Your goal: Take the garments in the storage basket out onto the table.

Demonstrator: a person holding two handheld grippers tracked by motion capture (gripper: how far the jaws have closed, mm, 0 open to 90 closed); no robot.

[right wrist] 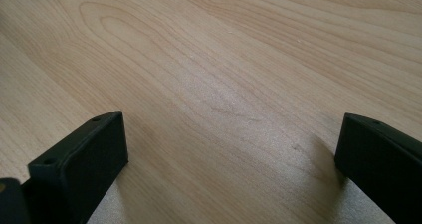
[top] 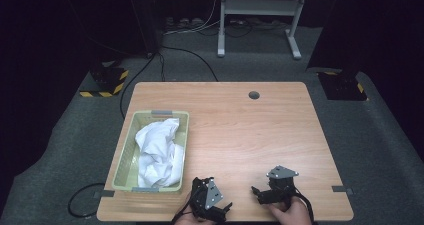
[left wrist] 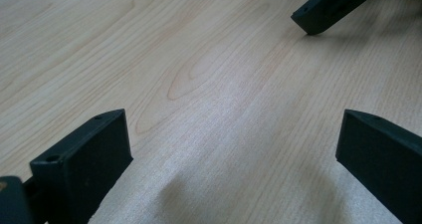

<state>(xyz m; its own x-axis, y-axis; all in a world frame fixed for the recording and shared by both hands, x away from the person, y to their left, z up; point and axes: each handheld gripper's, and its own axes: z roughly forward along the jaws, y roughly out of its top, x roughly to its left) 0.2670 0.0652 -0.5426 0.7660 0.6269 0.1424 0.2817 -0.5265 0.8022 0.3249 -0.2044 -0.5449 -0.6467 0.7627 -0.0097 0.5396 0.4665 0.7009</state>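
Both grippers rest at the near edge of the wooden table [top: 240, 120], each held in a hand. The left gripper [top: 220, 209] sits just left of centre, its jaws spread wide with bare wood between them. The right gripper [top: 256, 194] lies a little to its right, near it but apart, jaws likewise wide with nothing in them; one of its jaw tips shows at the far right of the left gripper view. The white cloth [top: 159, 152] lies crumpled inside the pale green basket [top: 126, 155] at the table's left side, just left of and slightly farther than the left gripper, and well apart from the right one.
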